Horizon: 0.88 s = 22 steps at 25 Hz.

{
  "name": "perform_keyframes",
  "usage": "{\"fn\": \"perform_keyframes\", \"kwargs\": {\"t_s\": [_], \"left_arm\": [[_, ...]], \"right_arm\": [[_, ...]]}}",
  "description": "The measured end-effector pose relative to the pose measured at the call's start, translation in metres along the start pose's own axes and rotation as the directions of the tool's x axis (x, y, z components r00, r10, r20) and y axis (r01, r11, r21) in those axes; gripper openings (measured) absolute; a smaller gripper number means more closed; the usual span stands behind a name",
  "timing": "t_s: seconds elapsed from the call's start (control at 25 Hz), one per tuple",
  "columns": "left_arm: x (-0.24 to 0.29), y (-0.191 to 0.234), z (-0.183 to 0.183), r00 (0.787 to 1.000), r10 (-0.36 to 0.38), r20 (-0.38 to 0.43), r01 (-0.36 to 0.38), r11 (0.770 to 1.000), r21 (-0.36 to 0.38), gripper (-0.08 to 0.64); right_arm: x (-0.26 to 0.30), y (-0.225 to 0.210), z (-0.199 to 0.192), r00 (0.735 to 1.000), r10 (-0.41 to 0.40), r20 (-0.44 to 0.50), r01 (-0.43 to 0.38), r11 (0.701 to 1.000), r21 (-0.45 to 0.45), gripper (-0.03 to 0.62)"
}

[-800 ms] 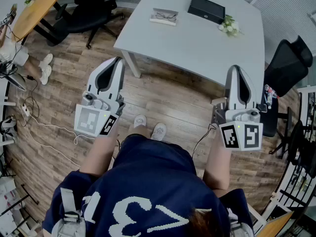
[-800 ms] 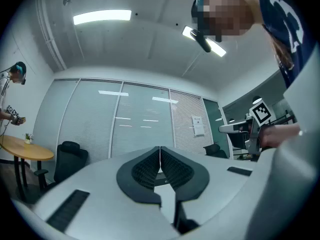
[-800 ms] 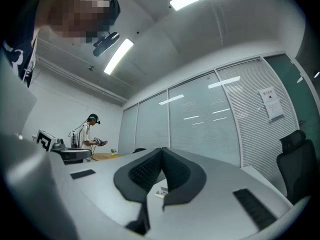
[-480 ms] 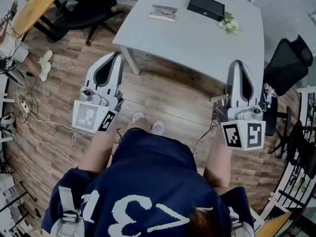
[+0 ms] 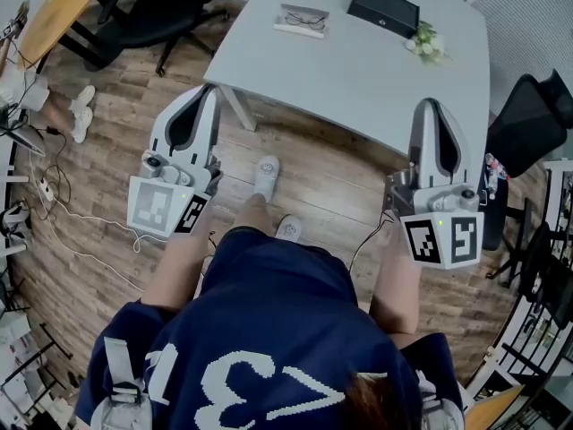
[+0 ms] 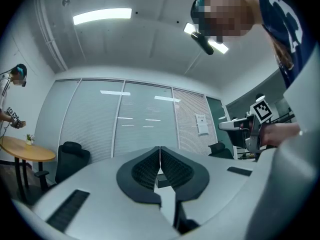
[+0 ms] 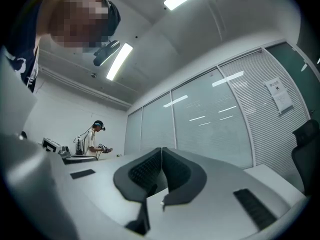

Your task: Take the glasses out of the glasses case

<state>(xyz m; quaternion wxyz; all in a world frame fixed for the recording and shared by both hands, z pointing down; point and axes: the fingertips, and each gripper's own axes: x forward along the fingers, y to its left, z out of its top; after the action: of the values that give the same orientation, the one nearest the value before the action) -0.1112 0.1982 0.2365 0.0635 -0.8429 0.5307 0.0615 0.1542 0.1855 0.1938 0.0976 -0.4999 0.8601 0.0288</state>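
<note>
The person stands on the wooden floor (image 5: pixel 331 173), back from the pale counter (image 5: pixel 358 74), with both tools held out in front at about waist height. The left tongs (image 5: pixel 207 98) are closed with nothing between them: the left gripper view shows the two ribbed pads meeting along a thin seam, with only the room beyond. The right tongs (image 5: pixel 431 107) are likewise pressed together and empty, pointing toward the counter's near edge.

The task's things lie on the far part of the counter, well apart from both tools. A closed black case (image 5: pixel 383 9) sits near the far edge, with a small sprig of flowers (image 5: pixel 426 43) just beside it. To its left, a pair of glasses (image 5: pixel 304 18) rests on a pale flat pad (image 5: pixel 300 23). Whether that pad is an opened case or a cloth cannot be told from here.

Judging from this, no handling is under way. This is either the approach or the standing-off stage, with neither tool near anything. If the glasses are to be lifted, the next move calls for stepping up to the counter, opening one pair of tongs, and closing gently on the thin frame while the other steadies what lies beneath.
</note>
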Motion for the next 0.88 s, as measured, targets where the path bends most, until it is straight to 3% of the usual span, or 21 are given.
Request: {"fn": "perform_keyframes", "kwargs": {"t_s": [0.32, 0.6, 0.88], "left_arm": [[0.09, 0.071, -0.003, 0.997, -0.062, 0.047, 0.063, 0.998, -0.007, 0.018], [0.164, 0.124, 0.002, 0.986, -0.146, 0.079, 0.146, 0.989, 0.006, 0.018], [0.21, 0.154, -0.018, 0.99, -0.134, 0.051, 0.135, 0.99, -0.027, 0.018]], "right_arm": [[0.101, -0.018, -0.001, 0.999, -0.026, 0.023, 0.027, 0.999, -0.04, 0.026], [0.169, -0.034, 0.005, 0.993, -0.099, 0.07, 0.103, 0.993, -0.057, 0.026], [0.21, -0.059, -0.012, 0.991, -0.125, 0.048, 0.127, 0.991, -0.049, 0.027]]}}
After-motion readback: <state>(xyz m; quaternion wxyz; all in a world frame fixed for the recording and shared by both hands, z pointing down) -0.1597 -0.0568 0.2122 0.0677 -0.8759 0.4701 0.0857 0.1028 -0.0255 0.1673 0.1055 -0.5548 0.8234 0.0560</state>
